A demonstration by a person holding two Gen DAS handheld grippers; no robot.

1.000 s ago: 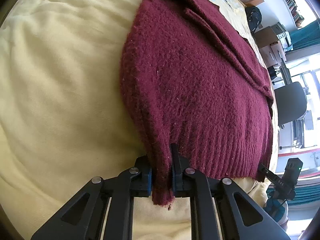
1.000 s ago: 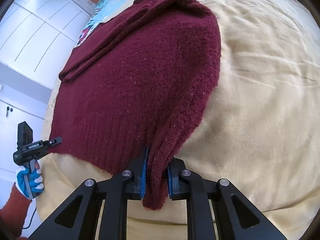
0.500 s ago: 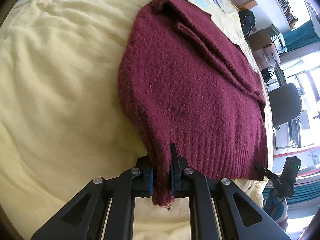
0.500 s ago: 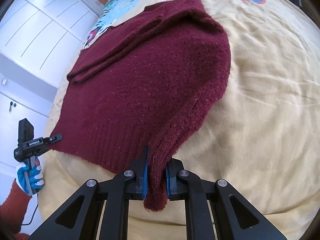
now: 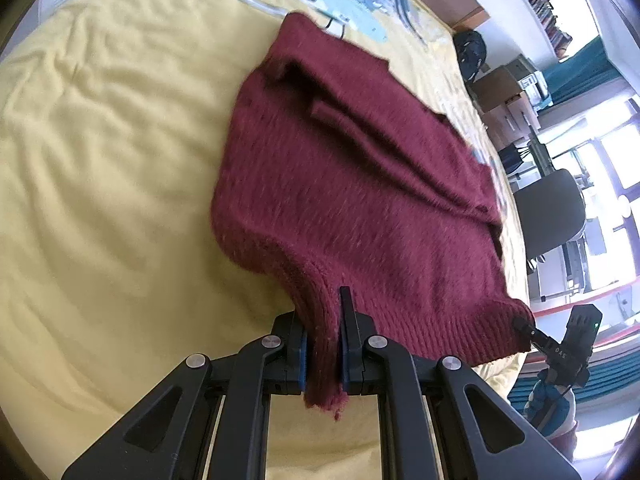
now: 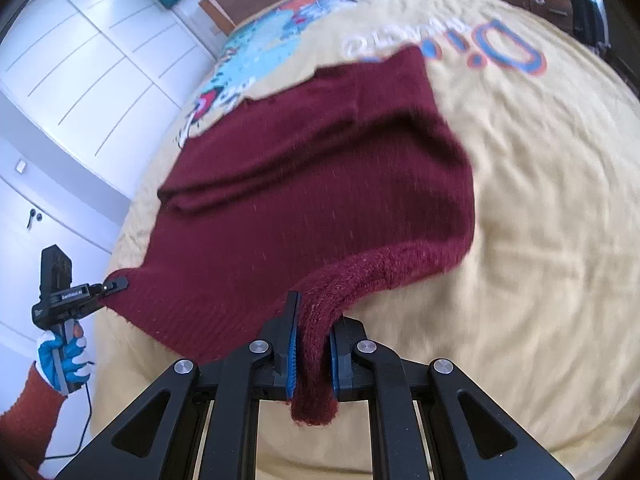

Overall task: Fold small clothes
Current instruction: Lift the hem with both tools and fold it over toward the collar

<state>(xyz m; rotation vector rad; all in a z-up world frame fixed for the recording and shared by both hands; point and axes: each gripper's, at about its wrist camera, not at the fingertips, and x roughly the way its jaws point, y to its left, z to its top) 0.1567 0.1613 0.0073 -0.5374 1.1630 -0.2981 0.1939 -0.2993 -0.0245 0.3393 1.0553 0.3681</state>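
Nearest, the left tongs [image 5: 322,344] are pinched tight on one bottom corner of the maroon sweater [image 5: 352,184], with a tuft of ribbed hem hanging out behind the pads. The right tongs [image 6: 312,344] grip the opposite bottom corner the same way, the knit bunched thick between the pads. Each tool appears in the other's view, clamped at the far end of the hem, so the hem runs stretched between the two.

Just ahead of both tongs the hem is raised off the yellow bedspread [image 5: 100,200], and the knit slopes away from the pads down to the bed. Farther out, the body of the sweater lies on the bedspread with long strips of knit laid across it; these look like sleeves already turned in over the body, though the blur leaves that uncertain. The collar end lies farthest out, touching the printed cartoon picture [image 6: 256,60] on the bedspread.

By my judgement the side folds are done, and the bottom-to-top fold is only begun: the hem must yet be carried forward over the body to the collar end, laid down and released.
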